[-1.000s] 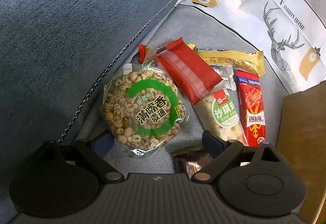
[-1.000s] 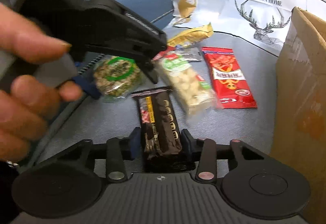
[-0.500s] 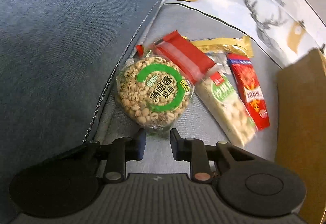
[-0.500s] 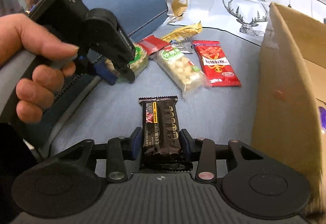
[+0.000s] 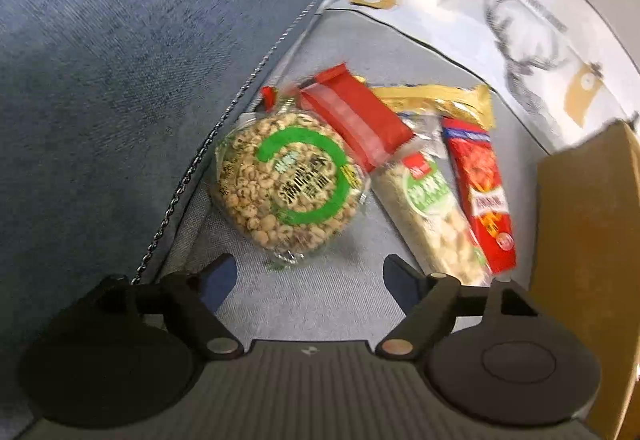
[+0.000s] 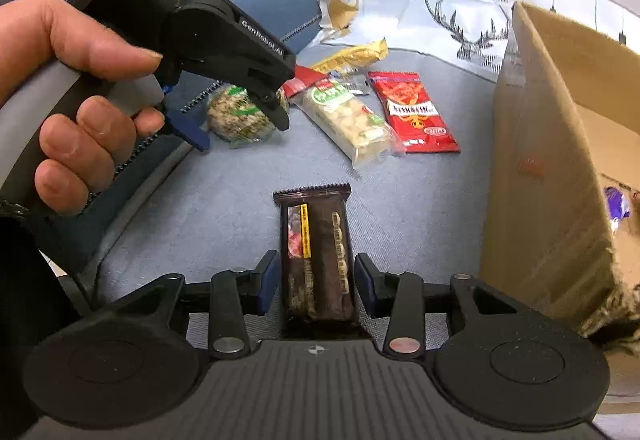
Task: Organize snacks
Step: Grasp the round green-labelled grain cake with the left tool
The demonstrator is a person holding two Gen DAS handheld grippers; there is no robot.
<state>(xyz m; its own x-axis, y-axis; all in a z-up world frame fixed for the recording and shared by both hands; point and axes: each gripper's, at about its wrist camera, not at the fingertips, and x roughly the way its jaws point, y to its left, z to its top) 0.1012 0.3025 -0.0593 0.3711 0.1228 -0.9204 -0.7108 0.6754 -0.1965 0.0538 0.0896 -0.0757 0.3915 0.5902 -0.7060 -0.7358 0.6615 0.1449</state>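
Note:
My right gripper (image 6: 316, 280) is shut on a dark chocolate bar (image 6: 316, 240), held lengthwise above the grey seat; its jaws are just beginning to open, the pads still against the wrapper's sides. My left gripper (image 5: 310, 276) points down at the snack pile, its jaws opening wide with nothing between them. A round puffed-grain pack with a green ring (image 5: 290, 184) lies just ahead of its fingertips. In the right wrist view, a hand holds the left gripper (image 6: 236, 124) over that round pack (image 6: 236, 116).
Beside the round pack lie a red packet (image 5: 356, 124), a gold packet (image 5: 436, 100), a nut bar (image 5: 432, 216) and a red snack bag (image 5: 480, 192). A cardboard box (image 6: 540, 160) stands at the right, a purple wrapper (image 6: 616, 206) inside. A blue cushion (image 5: 120, 60) borders the left.
The left jaws went from wide to nearly shut and now stand wide again, empty. The right gripper carried the chocolate bar back from the pile, toward the box side.

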